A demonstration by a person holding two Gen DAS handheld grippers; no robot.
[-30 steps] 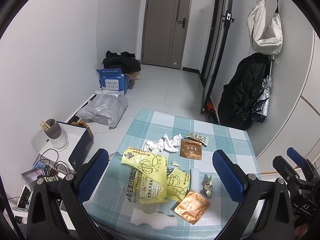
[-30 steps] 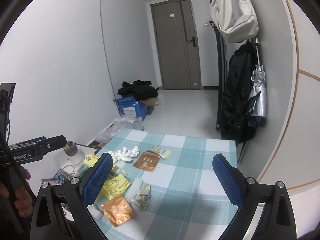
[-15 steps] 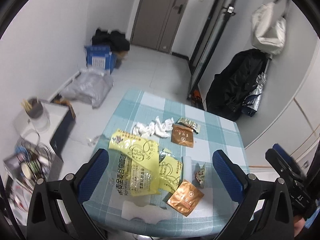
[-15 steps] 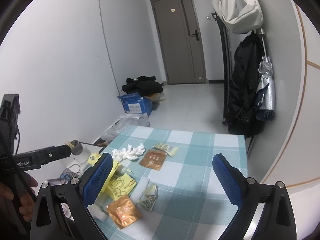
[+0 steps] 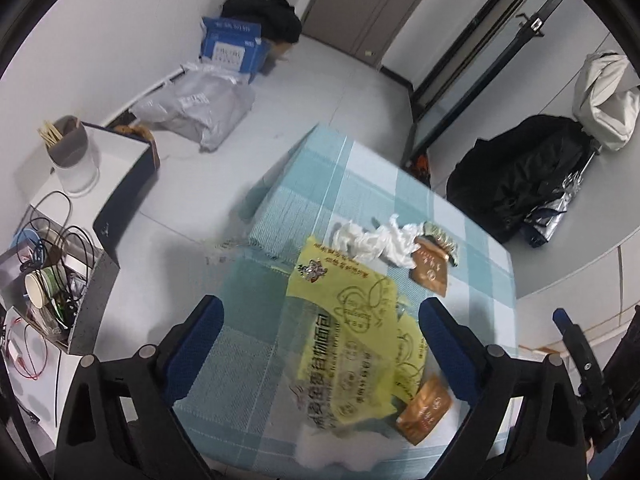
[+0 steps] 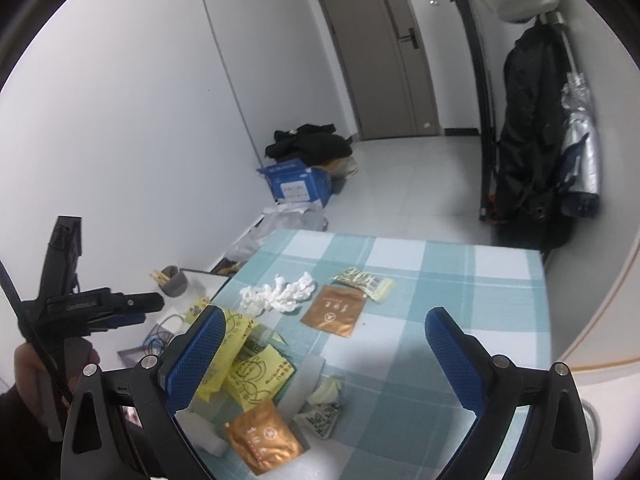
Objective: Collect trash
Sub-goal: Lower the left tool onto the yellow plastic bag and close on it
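The left tool (image 5: 320, 344), jaws apart and just closing slightly, frames the yellow bag (image 5: 352, 344) at the surface's (image 5: 352, 184) near edge; it looks light, crinkly and slippery, best pinched at a loose edge.

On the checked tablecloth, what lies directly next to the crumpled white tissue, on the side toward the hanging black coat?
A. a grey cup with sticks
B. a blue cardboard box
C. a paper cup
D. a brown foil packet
D: in the right wrist view a brown foil packet lies just beside the crumpled white tissue on the tablecloth; the cups and the blue box are off the table.
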